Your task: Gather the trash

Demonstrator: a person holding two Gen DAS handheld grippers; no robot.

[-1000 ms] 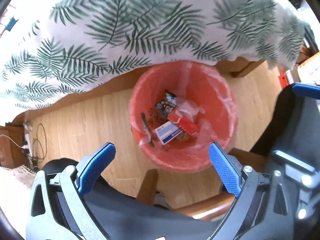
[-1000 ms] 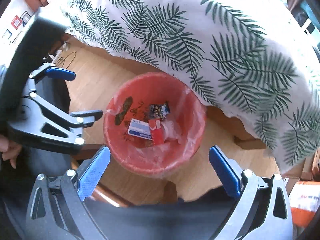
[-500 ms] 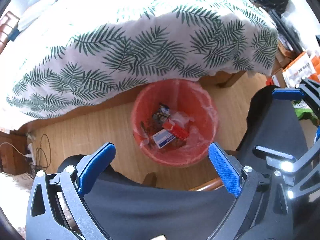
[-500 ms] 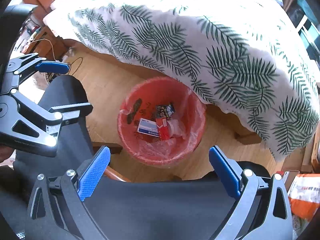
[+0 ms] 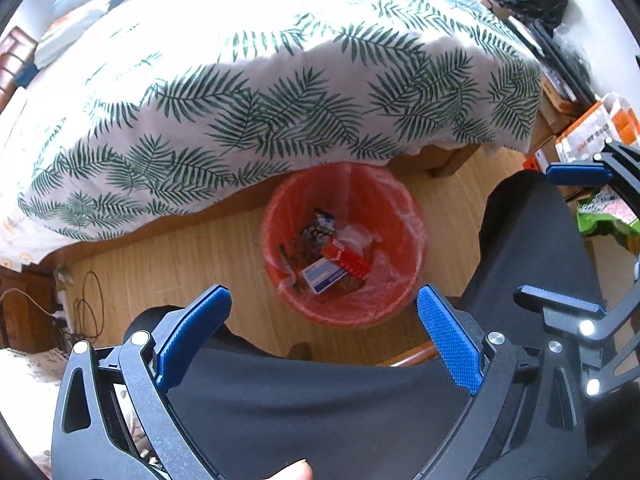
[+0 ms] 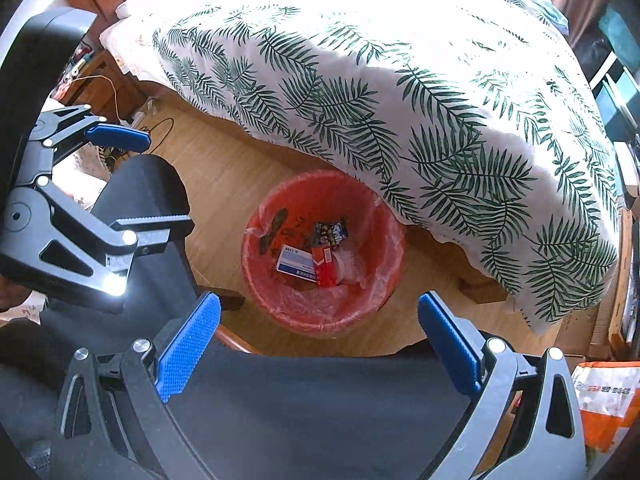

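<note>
Item one, the red bin with its thin plastic liner: it stands on the wooden floor, tucked just under the hanging edge of the fern-print bedcover, and I see it ahead of both cameras. Contents — a blue-and-white box lying flat, a red box resting against it, a dark printed snack wrapper behind those, and some clear crumpled plastic toward the far side; in the right wrist view the same blue-and-white box, red box and wrapper show, with a dark printed patch on the liner. Item two, my left gripper: jaws spread wide, blue pads well apart, nothing between them, held over dark-clothed legs and above the bin. Item three, my right gripper: likewise fully spread and empty, also held above the bin. Each gripper appears in the other's view at the frame edge — the right one and the left one. Surroundings: cables on the floor at the left, an orange-and-white bag at the right.
</note>
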